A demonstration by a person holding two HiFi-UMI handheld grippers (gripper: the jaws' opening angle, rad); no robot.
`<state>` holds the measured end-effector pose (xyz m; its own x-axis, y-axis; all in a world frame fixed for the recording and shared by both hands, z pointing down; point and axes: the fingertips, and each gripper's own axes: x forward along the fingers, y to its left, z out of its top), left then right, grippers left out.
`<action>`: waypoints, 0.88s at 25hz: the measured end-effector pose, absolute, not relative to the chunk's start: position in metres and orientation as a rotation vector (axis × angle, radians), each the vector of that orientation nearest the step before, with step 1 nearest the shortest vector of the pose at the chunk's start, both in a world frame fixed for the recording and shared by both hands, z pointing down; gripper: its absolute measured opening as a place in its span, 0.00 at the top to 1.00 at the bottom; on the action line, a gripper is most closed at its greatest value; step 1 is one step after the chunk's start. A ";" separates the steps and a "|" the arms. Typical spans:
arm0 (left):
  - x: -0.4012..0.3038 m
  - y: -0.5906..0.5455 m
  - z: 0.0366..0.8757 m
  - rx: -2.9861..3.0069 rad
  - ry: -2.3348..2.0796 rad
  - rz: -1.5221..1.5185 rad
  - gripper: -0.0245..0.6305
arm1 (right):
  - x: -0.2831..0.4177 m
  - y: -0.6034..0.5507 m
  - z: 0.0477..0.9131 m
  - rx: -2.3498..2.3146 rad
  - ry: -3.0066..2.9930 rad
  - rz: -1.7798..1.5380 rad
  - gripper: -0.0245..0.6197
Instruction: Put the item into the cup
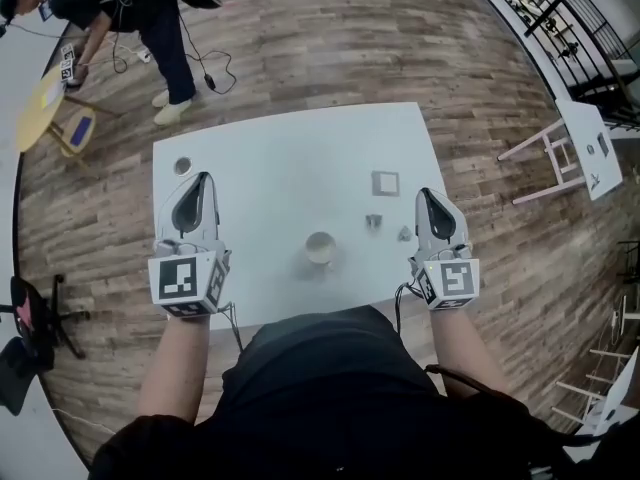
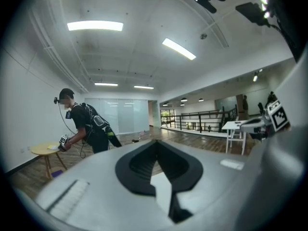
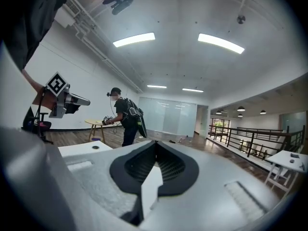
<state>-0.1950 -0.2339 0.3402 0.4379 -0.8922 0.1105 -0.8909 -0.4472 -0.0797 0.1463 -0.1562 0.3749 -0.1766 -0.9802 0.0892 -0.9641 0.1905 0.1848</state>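
Observation:
A pale cup [image 1: 320, 249] stands upright on the white table [image 1: 280, 158], near its front edge and between my two grippers. Two small grey items [image 1: 374, 221] [image 1: 404, 233] lie right of the cup, with a flat square piece [image 1: 385, 183] behind them. My left gripper [image 1: 204, 178] hovers at the table's left side, jaws together and nothing in them; the left gripper view shows it [image 2: 155, 143] pointing level across the room. My right gripper [image 1: 424, 194] is just right of the small items, also shut and empty [image 3: 155, 143].
A small round disc [image 1: 182, 166] lies at the table's left edge. At the far left a person [image 1: 150, 18] bends over a yellow round table [image 1: 38, 108]. A white side table [image 1: 590, 148] stands to the right, a black chair [image 1: 30, 318] to the left.

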 end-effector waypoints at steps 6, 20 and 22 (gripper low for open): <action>-0.193 -0.236 0.345 -2.647 1.686 -0.210 0.95 | 0.135 -0.159 0.423 1.777 -2.287 -0.024 0.96; -0.175 -0.231 0.380 -2.702 1.642 -0.343 0.95 | 0.130 -0.147 0.484 1.706 -2.255 0.160 0.89; -0.169 -0.227 0.384 -2.707 1.607 -0.363 0.95 | 0.131 -0.145 0.492 1.695 -2.239 0.167 0.88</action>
<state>-0.1689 -0.2274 0.3844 0.4597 -0.8630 0.2094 -0.8692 -0.4856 -0.0929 0.1308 -0.1448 0.4920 -0.2401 -0.9143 0.3261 -0.9526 0.2866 0.1021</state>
